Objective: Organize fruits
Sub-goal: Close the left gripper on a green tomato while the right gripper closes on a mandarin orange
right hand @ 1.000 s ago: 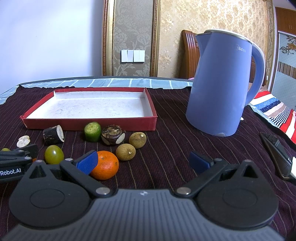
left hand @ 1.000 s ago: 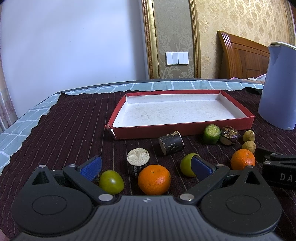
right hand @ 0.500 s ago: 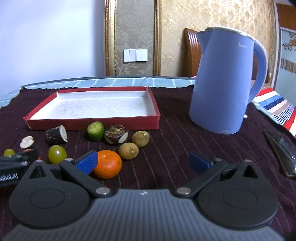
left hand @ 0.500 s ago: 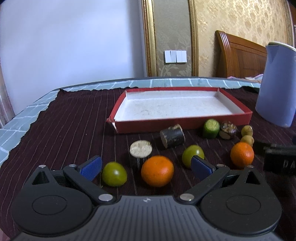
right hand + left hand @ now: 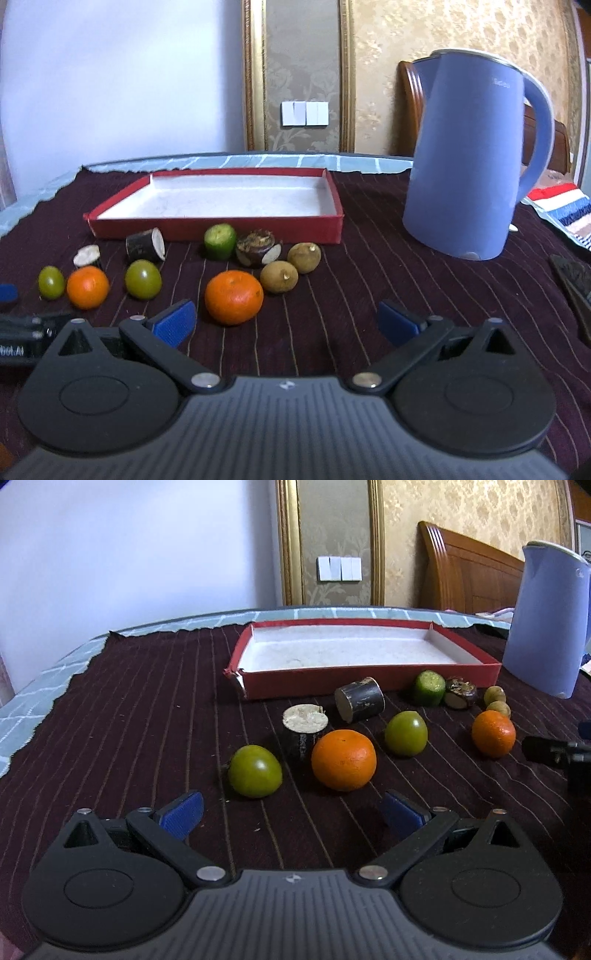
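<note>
Red tray [image 5: 369, 679] bare inside, kettle [image 5: 469, 155] upright

1. Left gripper [image 5: 293, 814] has its jaws spread wide, nothing between them, hovering over the dark striped cloth [image 5: 129, 720].
2. Landmark: red tray [image 5: 369, 674], white inside, no fruit in it.
3. In front of the tray: two dark cut stubs [image 5: 360, 703], an orange [image 5: 343, 759], two green fruits [image 5: 255, 771].
4. Right of the tray: blue kettle [image 5: 546, 624].
</note>
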`<state>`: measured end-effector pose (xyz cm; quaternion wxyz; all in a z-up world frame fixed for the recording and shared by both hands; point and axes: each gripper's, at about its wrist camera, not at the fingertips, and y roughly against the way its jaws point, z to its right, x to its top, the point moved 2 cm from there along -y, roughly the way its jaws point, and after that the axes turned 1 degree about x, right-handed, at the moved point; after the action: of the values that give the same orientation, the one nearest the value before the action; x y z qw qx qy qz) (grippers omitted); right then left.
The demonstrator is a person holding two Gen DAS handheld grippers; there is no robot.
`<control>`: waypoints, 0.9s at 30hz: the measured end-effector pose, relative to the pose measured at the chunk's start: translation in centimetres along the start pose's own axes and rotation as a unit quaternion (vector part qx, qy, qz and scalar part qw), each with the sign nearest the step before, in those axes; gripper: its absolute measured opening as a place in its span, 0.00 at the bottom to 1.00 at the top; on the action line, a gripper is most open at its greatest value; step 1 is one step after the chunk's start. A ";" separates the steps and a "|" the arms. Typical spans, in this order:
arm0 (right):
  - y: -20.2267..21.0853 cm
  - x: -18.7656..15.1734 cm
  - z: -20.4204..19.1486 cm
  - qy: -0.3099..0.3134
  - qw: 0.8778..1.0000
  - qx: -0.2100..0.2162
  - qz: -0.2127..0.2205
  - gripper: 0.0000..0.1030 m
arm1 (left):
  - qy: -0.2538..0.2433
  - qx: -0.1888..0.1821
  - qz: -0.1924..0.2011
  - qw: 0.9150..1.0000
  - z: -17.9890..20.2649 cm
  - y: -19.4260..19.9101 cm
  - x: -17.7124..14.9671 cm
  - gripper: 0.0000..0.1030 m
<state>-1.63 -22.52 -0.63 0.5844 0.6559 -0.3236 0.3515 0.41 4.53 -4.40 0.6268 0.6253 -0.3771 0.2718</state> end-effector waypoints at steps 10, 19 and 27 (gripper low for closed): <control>-2.2 -0.1 -0.8 0.020 0.999 0.013 -0.024 1.00 | 0.021 -0.029 -0.014 0.999 -2.5 -1.4 0.3 1.00; -2.7 0.4 -2.0 0.042 0.998 0.020 -0.032 0.96 | -0.007 -0.049 -0.017 0.999 -4.7 -0.9 0.0 1.00; -3.3 0.5 -2.6 0.044 0.998 0.018 -0.037 0.96 | -0.014 -0.012 -0.011 1.000 -6.7 -1.7 1.4 1.00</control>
<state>1.16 -19.58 -1.80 0.5986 0.6620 -0.2666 0.3638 3.45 10.82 -3.83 0.6320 0.6257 -0.3817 0.2517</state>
